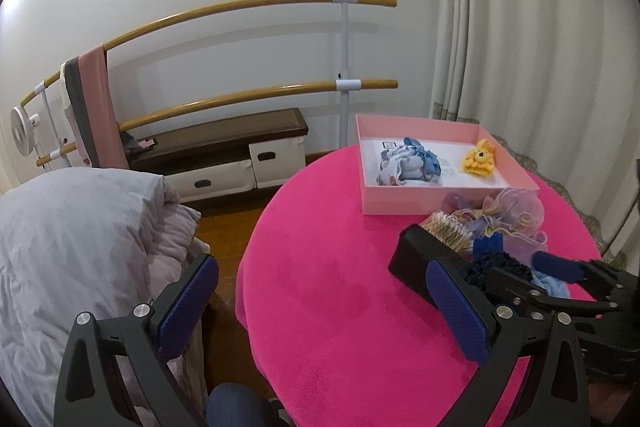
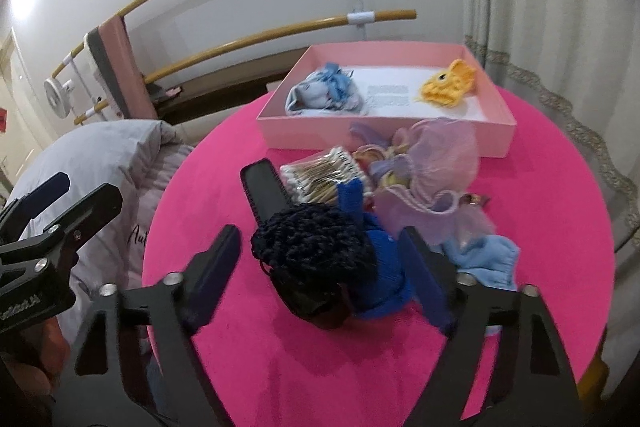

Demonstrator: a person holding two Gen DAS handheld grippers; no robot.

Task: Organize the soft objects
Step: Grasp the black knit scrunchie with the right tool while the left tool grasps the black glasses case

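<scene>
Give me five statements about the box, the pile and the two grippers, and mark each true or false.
1. The yellow knitted toy lies inside the pink box. True.
2. The right gripper is open around the dark blue knitted item. True.
3. The left gripper holds the cotton swabs. False: it is open and holds nothing.
4. The box is empty. False: it also holds a pale blue cloth bundle.
5. The tablecloth is green. False: it is bright pink.

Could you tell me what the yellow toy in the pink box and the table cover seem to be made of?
The yellow toy looks like crocheted or knitted yarn: its surface is loopy and its edge fringed. The pink box appears to be matte cardboard, with thin, flat walls. The table cover seems a plush, velvety fabric, with a soft nap that shades unevenly.
</scene>
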